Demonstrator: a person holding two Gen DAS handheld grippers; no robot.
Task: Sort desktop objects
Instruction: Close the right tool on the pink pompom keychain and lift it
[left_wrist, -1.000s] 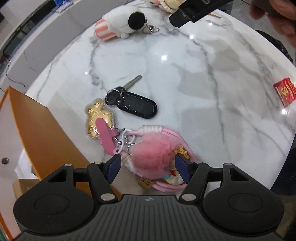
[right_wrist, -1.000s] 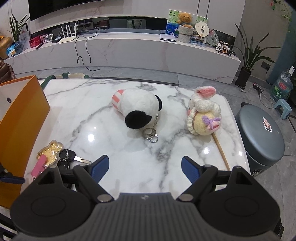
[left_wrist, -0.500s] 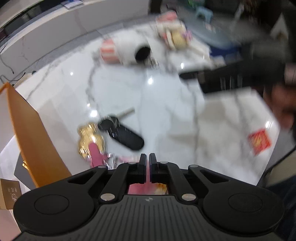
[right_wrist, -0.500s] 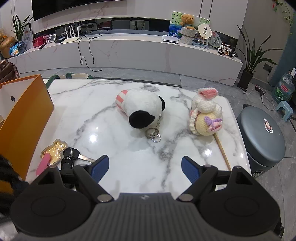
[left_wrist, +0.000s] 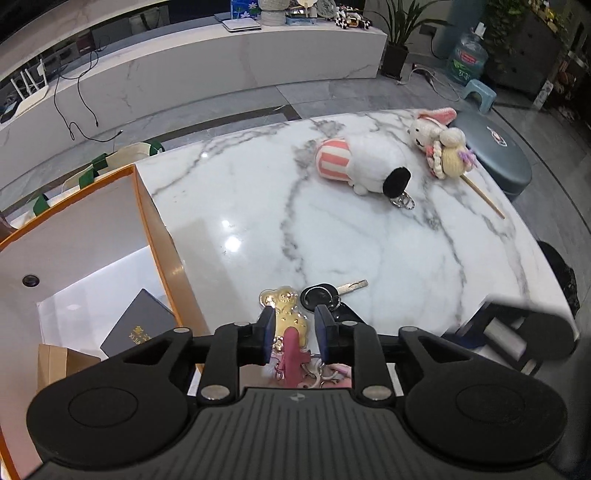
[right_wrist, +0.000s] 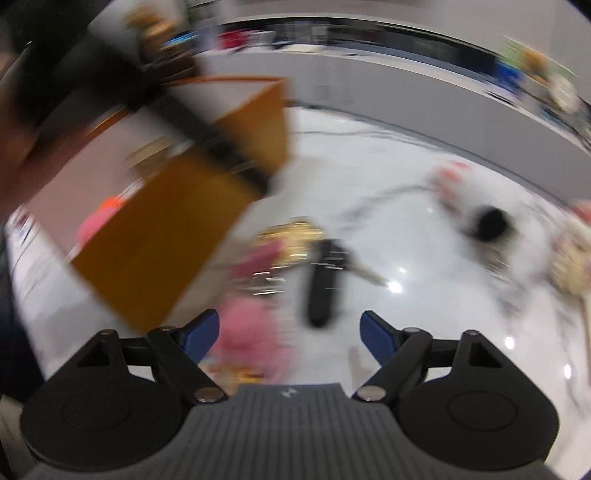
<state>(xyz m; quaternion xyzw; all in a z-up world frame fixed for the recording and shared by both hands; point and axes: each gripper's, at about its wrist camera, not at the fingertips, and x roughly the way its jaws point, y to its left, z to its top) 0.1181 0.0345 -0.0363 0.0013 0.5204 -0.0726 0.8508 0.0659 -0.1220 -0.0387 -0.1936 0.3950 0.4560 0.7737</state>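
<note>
At the left of the left wrist view stands the orange box (left_wrist: 147, 221), open on top, with a dark booklet (left_wrist: 138, 328) lying inside. That looks like the place for the small things.

Next comes your left hand-held gripper (left_wrist: 294, 328), low in the middle of that view. Its jaws have a small gap and are opening. The pink strap (left_wrist: 291, 350) shows between them, but the pads do not seem to press on it. The strap lies on the bench (left_wrist: 258, 206) and overlaps the gold charm (left_wrist: 286, 314). The black key (left_wrist: 325, 295) is just to the right.

So I think the job now is to get a good hold of the pink bunch. Go down straight over the strap. Put one pad on each side. Squeeze only when the strap sits in the middle. The rings may drag the charm and key along, so lift slowly.

Your right hand-held gripper (right_wrist: 290, 332) is spread wide and is closing, with nothing pinched. Its view is very blurry, so slow it down. Keep it out of the left one's way.

At the upper right, the white plush dog (left_wrist: 369, 166) and the knitted bunny (left_wrist: 443, 147) wait, well apart from the keys.
</note>
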